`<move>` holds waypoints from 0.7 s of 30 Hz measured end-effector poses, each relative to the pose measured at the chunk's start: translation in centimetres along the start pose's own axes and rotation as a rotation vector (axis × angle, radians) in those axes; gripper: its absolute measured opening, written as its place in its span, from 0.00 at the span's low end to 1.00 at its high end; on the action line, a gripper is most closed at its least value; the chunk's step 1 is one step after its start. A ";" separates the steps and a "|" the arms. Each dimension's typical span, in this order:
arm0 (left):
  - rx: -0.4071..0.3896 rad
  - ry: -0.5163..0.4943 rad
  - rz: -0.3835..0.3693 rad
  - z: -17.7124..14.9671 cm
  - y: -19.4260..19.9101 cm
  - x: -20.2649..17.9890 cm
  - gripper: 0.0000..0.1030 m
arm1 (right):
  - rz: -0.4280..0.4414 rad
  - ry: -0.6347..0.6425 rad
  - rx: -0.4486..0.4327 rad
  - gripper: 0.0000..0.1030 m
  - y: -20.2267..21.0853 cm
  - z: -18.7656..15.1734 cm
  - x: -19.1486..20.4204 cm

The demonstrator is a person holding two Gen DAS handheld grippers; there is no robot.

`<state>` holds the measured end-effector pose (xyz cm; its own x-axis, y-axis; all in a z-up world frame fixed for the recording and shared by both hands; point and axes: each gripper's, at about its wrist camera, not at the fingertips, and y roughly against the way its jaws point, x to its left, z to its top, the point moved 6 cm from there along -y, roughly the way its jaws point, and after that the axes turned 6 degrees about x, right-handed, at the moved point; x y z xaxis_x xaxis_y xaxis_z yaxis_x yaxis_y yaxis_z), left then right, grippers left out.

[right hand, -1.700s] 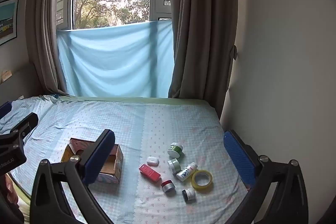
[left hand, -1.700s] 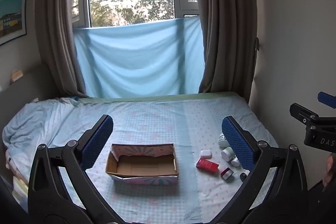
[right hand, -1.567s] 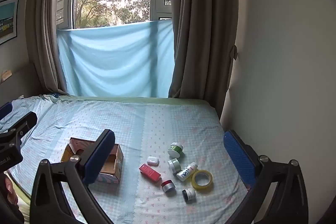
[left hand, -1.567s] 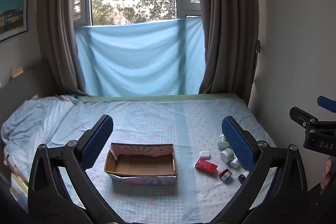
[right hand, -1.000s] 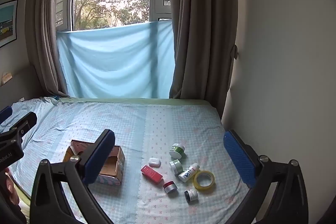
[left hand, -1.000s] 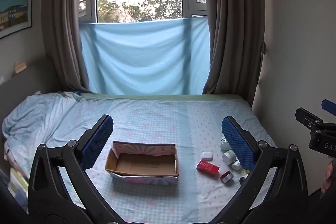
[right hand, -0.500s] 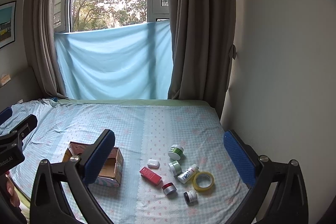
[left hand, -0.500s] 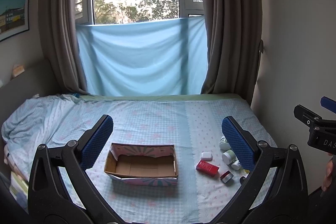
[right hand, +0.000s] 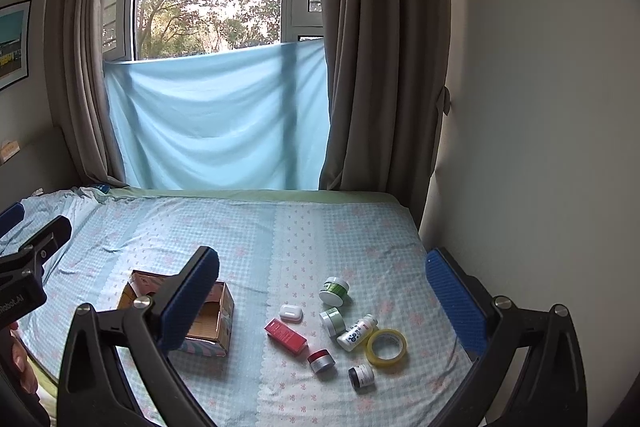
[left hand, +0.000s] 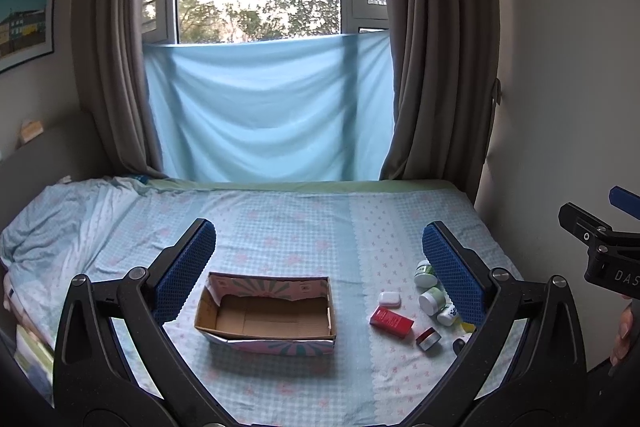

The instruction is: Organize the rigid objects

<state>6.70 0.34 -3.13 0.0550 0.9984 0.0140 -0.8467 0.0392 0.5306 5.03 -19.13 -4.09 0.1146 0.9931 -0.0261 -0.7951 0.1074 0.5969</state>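
An empty cardboard box (left hand: 267,319) with a patterned outside sits on the bed; it also shows in the right wrist view (right hand: 216,311). To its right lies a cluster: white earbud case (right hand: 291,311), red box (right hand: 286,335), two green-lidded jars (right hand: 334,291), white bottle (right hand: 357,332), yellow tape roll (right hand: 387,346), red-banded jar (right hand: 321,360), black jar (right hand: 361,377). My left gripper (left hand: 320,267) is open and empty, held above the bed short of the box. My right gripper (right hand: 322,291) is open and empty, high above the cluster.
The bed (left hand: 304,227) has a blue checked sheet, rumpled at the left (left hand: 52,223). A wall (right hand: 540,147) runs close along the bed's right side. Curtains and a blue cloth (left hand: 268,115) hang at the window behind.
Both views have shifted slightly, with small hand-held drift. Nothing on the bed has moved and both grippers stay open.
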 end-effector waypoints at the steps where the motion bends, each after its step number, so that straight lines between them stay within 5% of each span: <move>1: 0.000 0.001 0.000 0.0 0.0 0.1 1.00 | 0.001 0.001 0.002 1.00 0.0 0.0 0.0; 21: -0.007 -0.013 0.002 0.0 0.2 0.4 1.00 | 0.015 0.008 0.002 1.00 -0.3 0.1 0.4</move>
<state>6.54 0.78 -3.00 0.0602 0.9978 0.0260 -0.8504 0.0376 0.5248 5.43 -18.73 -4.21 0.0981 0.9949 -0.0235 -0.7955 0.0926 0.5988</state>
